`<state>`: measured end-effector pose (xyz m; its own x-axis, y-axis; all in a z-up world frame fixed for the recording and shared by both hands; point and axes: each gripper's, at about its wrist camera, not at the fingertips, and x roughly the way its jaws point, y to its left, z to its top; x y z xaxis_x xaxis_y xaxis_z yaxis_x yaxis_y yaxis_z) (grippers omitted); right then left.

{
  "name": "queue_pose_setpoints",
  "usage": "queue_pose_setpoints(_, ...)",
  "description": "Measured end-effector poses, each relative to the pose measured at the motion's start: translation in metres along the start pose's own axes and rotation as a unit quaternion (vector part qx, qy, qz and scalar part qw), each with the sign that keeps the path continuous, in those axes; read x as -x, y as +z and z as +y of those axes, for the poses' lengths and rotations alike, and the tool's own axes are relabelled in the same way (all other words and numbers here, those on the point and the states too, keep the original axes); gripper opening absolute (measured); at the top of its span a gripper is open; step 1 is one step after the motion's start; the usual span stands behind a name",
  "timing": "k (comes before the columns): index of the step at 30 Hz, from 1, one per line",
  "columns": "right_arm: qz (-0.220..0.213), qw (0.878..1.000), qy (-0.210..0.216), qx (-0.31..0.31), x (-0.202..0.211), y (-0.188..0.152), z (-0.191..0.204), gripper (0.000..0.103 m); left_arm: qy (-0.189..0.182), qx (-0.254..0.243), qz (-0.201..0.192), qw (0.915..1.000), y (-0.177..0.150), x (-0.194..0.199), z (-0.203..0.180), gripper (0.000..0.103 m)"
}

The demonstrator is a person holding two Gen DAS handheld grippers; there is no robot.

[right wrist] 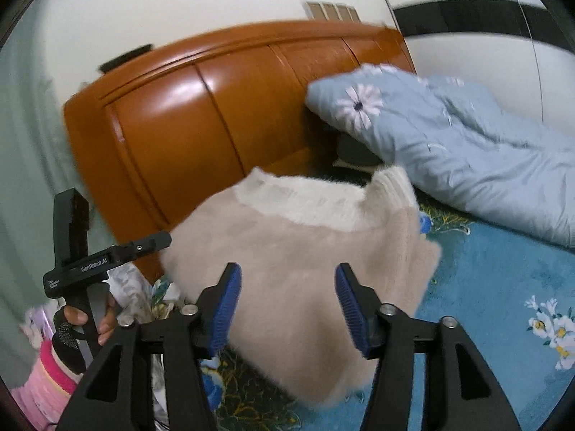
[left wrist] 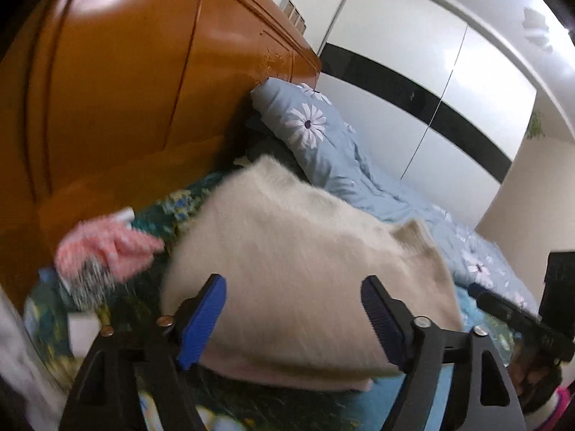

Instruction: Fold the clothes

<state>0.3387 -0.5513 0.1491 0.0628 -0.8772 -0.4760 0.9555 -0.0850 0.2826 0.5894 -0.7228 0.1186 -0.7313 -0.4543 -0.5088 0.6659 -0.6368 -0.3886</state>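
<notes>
Already folded: fuzzy cream sweater (right wrist: 305,262), white ribbed collar.

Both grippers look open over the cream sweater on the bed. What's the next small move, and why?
Probably ease both grippers away. The cream sweater already lies folded into a compact block on the floral sheet, and the left gripper and right gripper are open, holding nothing.

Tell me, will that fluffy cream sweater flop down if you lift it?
Probably yes. The cream sweater looks soft and fuzzy, already bent into folds on the bed sheet, so it would likely droop. It seems light. Its fluffy knit should grip the ridged blue fingers rather than slip.
</notes>
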Motion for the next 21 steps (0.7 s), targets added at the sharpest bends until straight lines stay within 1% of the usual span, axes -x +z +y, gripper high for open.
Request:
queue_pose_setpoints(1, -0.001, 1.0, -0.003, 0.0, 0.002, -0.011, 0.001, 0.065, -0.002, 0.006, -0.001, 1.0, -0.013, 0.002, -0.002, 0.083)
queue_pose_setpoints(4, 0.004, 1.0, -0.015, -0.011, 0.01, -0.048, 0.005, 0.065, 0.006, 0.007, 0.016, 0.9998, -0.051, -0.001, -0.012, 0.083)
queue_pose_setpoints(6, 0.001, 1.0, -0.02, -0.009, 0.016, -0.067, 0.012, 0.065, 0.008, 0.006, 0.028, 0.9995, -0.068, -0.004, -0.02, 0.083)
queue_pose_setpoints(7, 0.001, 1.0, -0.026, -0.002, 0.017, -0.074, 0.016, 0.065, 0.009, 0.008, 0.033, 0.9994, -0.076, -0.004, -0.023, 0.083)
queue_pose_setpoints(9, 0.009, 0.999, -0.044, 0.02, 0.02, -0.089, 0.026, 0.065, 0.014, 0.004, 0.026, 0.9995, -0.083, 0.002, -0.027, 0.084)
queue_pose_setpoints(12, 0.028, 0.997, -0.066, 0.042, 0.02, -0.105, 0.034, 0.065, 0.023, -0.001, 0.015, 0.9996, -0.094, 0.013, -0.032, 0.092)
queue_pose_setpoints(13, 0.034, 0.996, -0.068, 0.042, 0.02, -0.11, 0.035, 0.069, 0.026, -0.003, 0.011, 0.9996, -0.098, 0.016, -0.034, 0.098)
queue_pose_setpoints(14, 0.039, 0.996, -0.068, 0.04, 0.02, -0.114, 0.035, 0.078, 0.029, -0.005, 0.007, 0.9995, -0.101, 0.019, -0.036, 0.103)
queue_pose_setpoints(16, 0.045, 0.996, -0.071, 0.032, 0.02, -0.12, 0.034, 0.09, 0.035, -0.009, -0.001, 0.9994, -0.109, 0.026, -0.039, 0.103)
queue_pose_setpoints(21, 0.055, 0.995, -0.087, 0.012, 0.023, -0.131, 0.031, 0.092, 0.05, -0.018, -0.02, 0.9984, -0.127, 0.043, -0.048, 0.103)
